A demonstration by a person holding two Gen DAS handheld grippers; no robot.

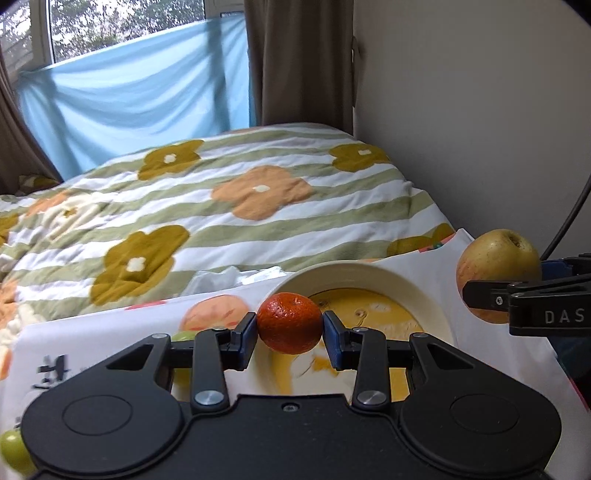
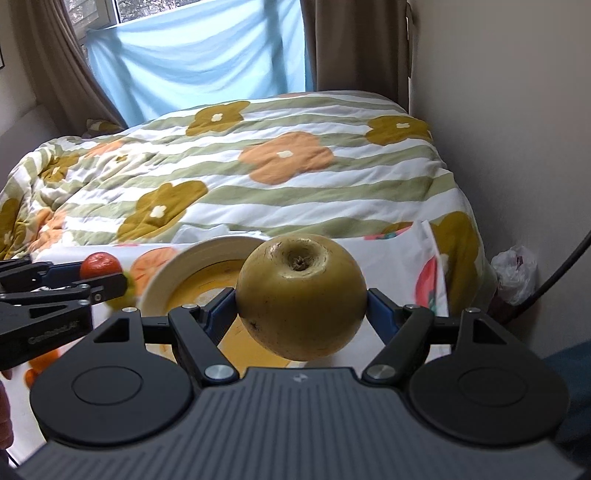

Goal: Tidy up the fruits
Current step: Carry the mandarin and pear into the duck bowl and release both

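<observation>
We see the left gripper [image 1: 290,334] clamping a tangerine [image 1: 289,322], hiding part of the bowl [image 1: 369,275]. Lower centre, the right gripper [image 2: 301,308] grips a yellow apple [image 2: 301,295], its underside cut off.

We see a small orange mandarin [image 1: 289,322] with dimpled skin, pinched between blue pads, raised over our cream bowl's [image 1: 424,291] yellow inside, a large yellow-green apple [image 2: 301,295], calyx end facing us, clamped likewise just beside it.

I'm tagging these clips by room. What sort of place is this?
Most likely a bedroom. A bed with a striped, flower-patterned quilt fills the view, brown curtains hang at a window partly covered by a blue sheet, and the fruit work happens on a cloth-covered surface at the bed's foot.
</observation>
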